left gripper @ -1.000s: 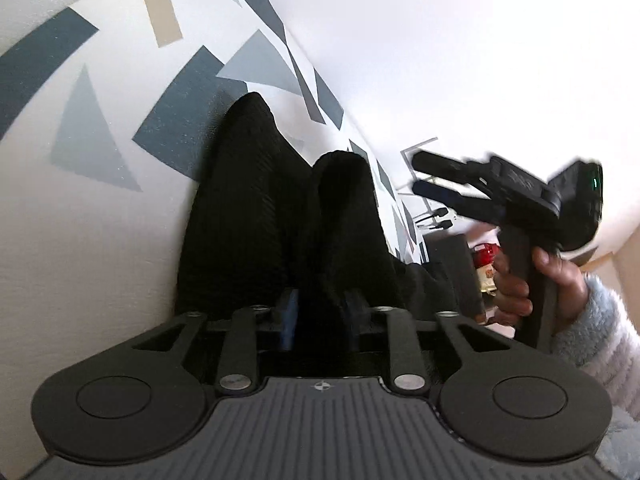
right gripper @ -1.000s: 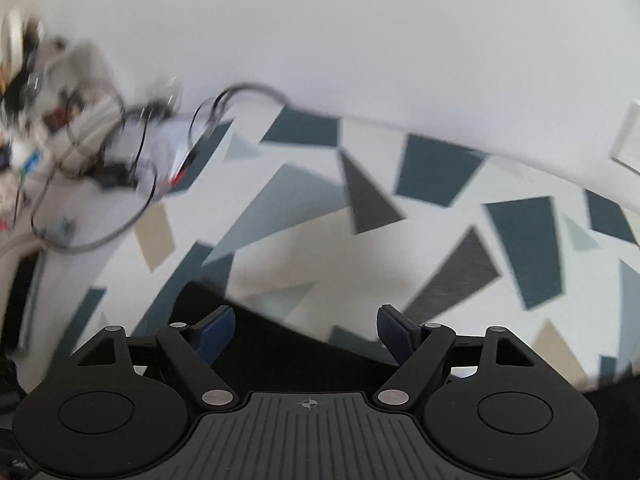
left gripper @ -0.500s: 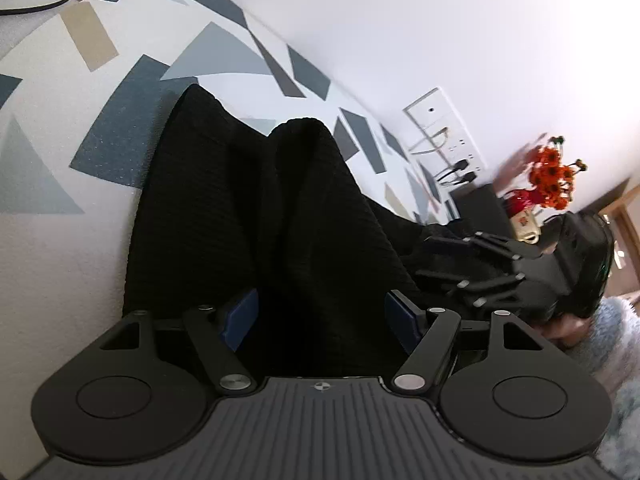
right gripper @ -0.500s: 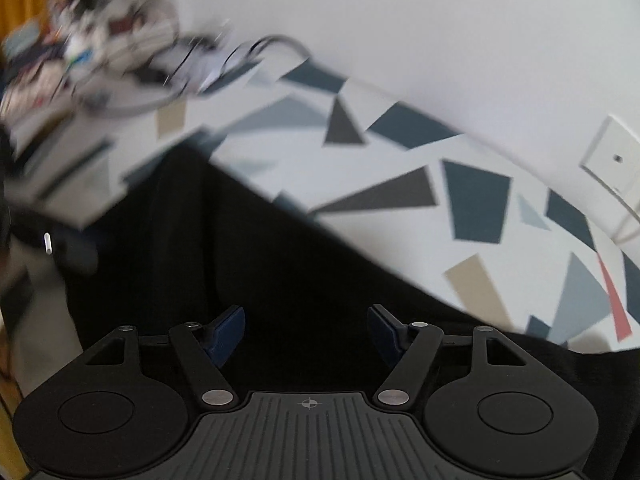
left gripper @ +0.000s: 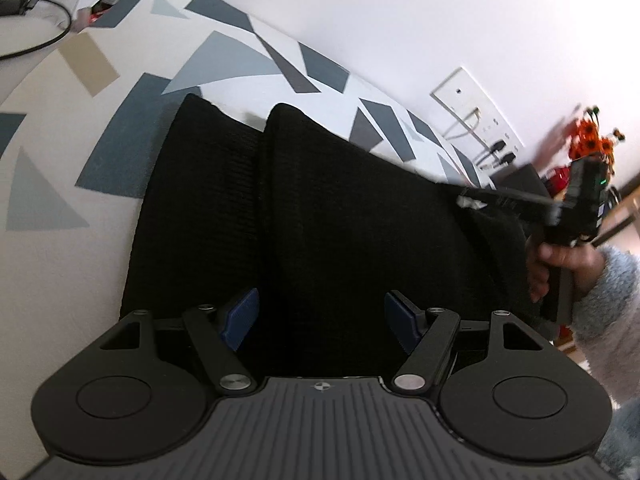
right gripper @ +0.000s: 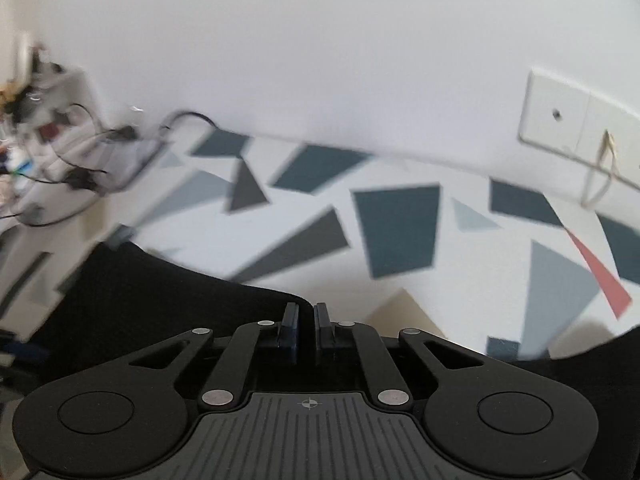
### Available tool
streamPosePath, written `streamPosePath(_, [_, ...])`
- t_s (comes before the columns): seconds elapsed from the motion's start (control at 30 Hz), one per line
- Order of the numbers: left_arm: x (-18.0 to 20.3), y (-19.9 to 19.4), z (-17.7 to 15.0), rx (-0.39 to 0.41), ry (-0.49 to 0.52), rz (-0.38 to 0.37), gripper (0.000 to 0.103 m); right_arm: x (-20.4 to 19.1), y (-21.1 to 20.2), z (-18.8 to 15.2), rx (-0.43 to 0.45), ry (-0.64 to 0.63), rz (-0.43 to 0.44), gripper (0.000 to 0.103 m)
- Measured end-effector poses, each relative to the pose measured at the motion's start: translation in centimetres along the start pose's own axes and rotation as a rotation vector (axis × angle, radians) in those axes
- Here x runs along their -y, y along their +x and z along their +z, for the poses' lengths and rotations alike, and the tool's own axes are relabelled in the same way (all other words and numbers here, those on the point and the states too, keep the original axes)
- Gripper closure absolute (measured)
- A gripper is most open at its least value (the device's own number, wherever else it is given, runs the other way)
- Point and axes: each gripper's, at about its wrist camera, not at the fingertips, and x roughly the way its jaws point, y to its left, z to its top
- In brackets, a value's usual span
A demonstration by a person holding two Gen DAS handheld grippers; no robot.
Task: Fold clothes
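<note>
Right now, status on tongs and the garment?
Left tongs open over black garment. Right tongs shut on its edge. Nothing in the way.

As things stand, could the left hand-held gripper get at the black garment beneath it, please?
Probably yes. The left hand-held gripper is open with the black garment spread directly ahead between its fingers, and nothing lies in between.
</note>
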Motion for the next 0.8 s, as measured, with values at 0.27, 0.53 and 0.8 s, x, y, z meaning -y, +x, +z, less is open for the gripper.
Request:
streamPosePath(0.27, [-2.6, -0.5, 0.3, -0.015, -0.257, -0.076, 0.032, -2.8, -1.0, 2.1, 0.030, -0.018, 0.112, 0.053])
streamPosePath(0.53, [-2.4, 0.6, 1.9, -0.031, -0.341, -0.063, 0.032, -4.4, -2.2, -0.5, -0.007, 0.031, 0.113, 0.042])
streamPosePath(0.8, [1.2, 2.8, 3.6, -0.040, -0.192, 0.058, 0.043, 0.0, -5.0, -6.5, -0.003, 0.392, -0.018, 0.042])
